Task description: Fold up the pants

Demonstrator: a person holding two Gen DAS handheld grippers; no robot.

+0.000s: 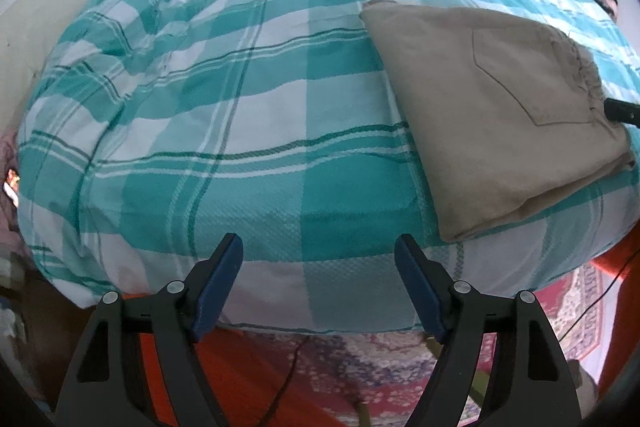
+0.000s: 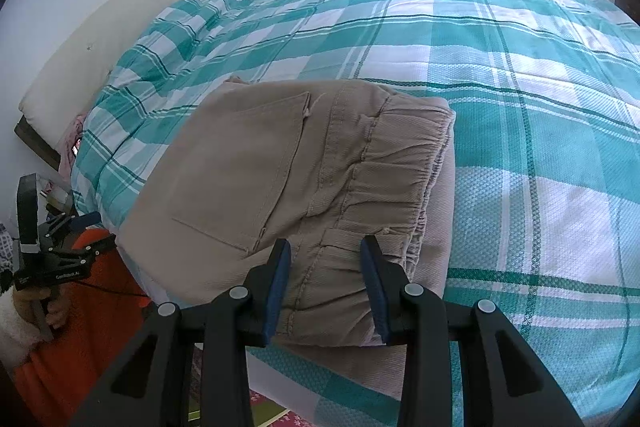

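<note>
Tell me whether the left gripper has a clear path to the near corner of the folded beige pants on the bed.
Probably yes. The left gripper stands open and empty over the teal checked bedspread, and nothing lies between it and the near corner of the folded beige pants; the right gripper sits at the waistband end.

A home bedroom: a bed (image 1: pixel 240 107) under a teal checked cover, with a patterned rug (image 1: pixel 580 307) beside it.

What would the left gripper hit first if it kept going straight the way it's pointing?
Most likely the plaid bedspread: the left gripper stands open over bare cover near the bed's edge, with the folded pants off to one side. Depth is uncertain.
</note>
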